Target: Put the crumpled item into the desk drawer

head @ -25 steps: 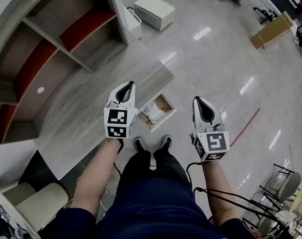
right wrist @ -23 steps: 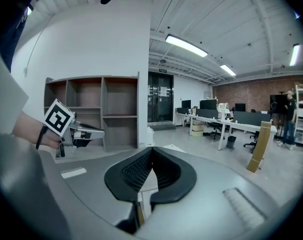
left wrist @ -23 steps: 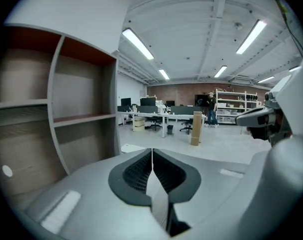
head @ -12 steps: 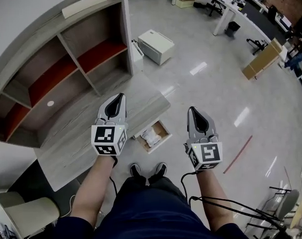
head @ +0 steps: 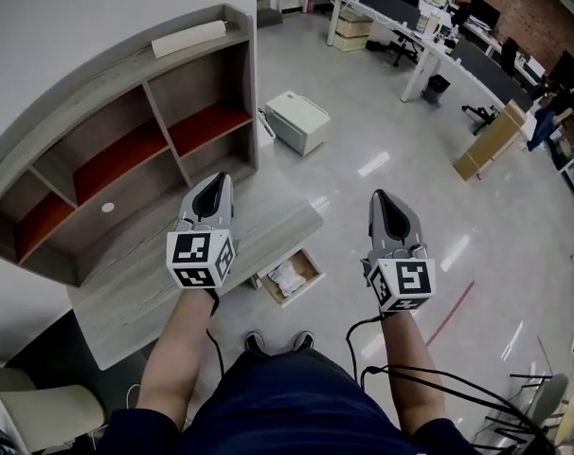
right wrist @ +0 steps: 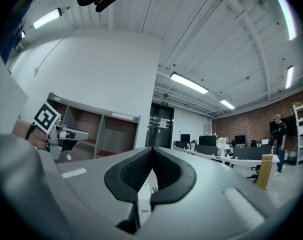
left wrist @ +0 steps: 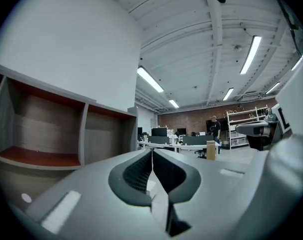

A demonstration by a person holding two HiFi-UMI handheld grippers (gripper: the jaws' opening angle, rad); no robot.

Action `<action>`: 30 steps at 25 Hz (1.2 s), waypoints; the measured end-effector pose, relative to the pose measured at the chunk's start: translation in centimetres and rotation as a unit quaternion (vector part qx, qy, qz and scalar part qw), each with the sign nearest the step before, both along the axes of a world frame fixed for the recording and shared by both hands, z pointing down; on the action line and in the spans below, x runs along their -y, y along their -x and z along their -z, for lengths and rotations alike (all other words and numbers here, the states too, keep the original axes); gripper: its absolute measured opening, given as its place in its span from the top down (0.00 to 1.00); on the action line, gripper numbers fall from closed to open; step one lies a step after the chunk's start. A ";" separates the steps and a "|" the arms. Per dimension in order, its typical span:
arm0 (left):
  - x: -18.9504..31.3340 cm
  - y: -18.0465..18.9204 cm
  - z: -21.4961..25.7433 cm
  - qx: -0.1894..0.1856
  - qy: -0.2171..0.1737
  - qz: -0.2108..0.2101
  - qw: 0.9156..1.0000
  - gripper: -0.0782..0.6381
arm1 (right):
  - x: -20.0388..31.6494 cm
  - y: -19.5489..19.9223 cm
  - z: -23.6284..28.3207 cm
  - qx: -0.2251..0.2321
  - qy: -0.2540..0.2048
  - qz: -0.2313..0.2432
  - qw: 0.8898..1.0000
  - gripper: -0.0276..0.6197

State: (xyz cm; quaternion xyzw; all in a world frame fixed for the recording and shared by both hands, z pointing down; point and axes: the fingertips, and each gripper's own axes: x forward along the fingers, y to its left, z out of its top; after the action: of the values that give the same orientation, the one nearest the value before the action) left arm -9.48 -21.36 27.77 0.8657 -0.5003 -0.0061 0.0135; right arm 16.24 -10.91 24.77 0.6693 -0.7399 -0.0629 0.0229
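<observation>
Left tool [head: 214,182]: jaws pressed together, pads meeting at the tips, nothing between them. Held in the air above the near edge of the counter [head: 140,278].

Right tool [head: 387,202]: jaws also closed tip to tip, nothing gripped. Held over open floor, well to the right of the left tool and level with it. A black cable [head: 363,344] trails back from it.

Drawer [head: 314,271]: pulled open from the counter's front, below and between the two tools, nearer the left one. The crumpled item [head: 287,276], pale, lies inside it. Neither tool touches the drawer or the item.

Surroundings:
- Shelf unit [head: 107,154] ahead and left of the left tool, grey frame, red-brown shelf boards; a flat pale piece [head: 188,38] lies on its top.
- White box [head: 299,121] on the floor ahead of both tools, beside the end of the shelf unit.
- Cardboard box [head: 489,142] far ahead and right of the right tool; long desks [head: 429,41] beyond.
- Red line [head: 451,313] on the floor just right of the right tool.
- Person's shoes [head: 278,341] below the drawer, behind both tools.
- Pale chair [head: 41,415] far behind and left of the left tool.

Nothing stands between either tool and the drawer opening.
</observation>
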 end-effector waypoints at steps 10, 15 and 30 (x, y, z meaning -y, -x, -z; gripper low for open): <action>0.6 0.6 1.9 0.004 -0.026 -0.021 0.999 0.88 | 0.7 0.5 0.7 0.000 -0.011 0.009 1.000 0.95; 0.4 0.0 1.3 -0.007 -0.015 -0.028 0.999 0.88 | 0.8 0.7 0.4 0.008 -0.011 0.013 1.000 0.95; 0.6 -1.5 0.9 -0.009 -0.011 -0.039 0.999 0.88 | 0.7 -0.1 -0.2 0.013 -0.008 0.012 1.000 0.95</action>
State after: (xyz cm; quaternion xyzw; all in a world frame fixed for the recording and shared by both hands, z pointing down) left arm -7.96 -21.99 26.85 0.8844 -0.4662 -0.0190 0.0088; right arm 16.38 -11.65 24.96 0.6611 -0.7479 -0.0599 0.0071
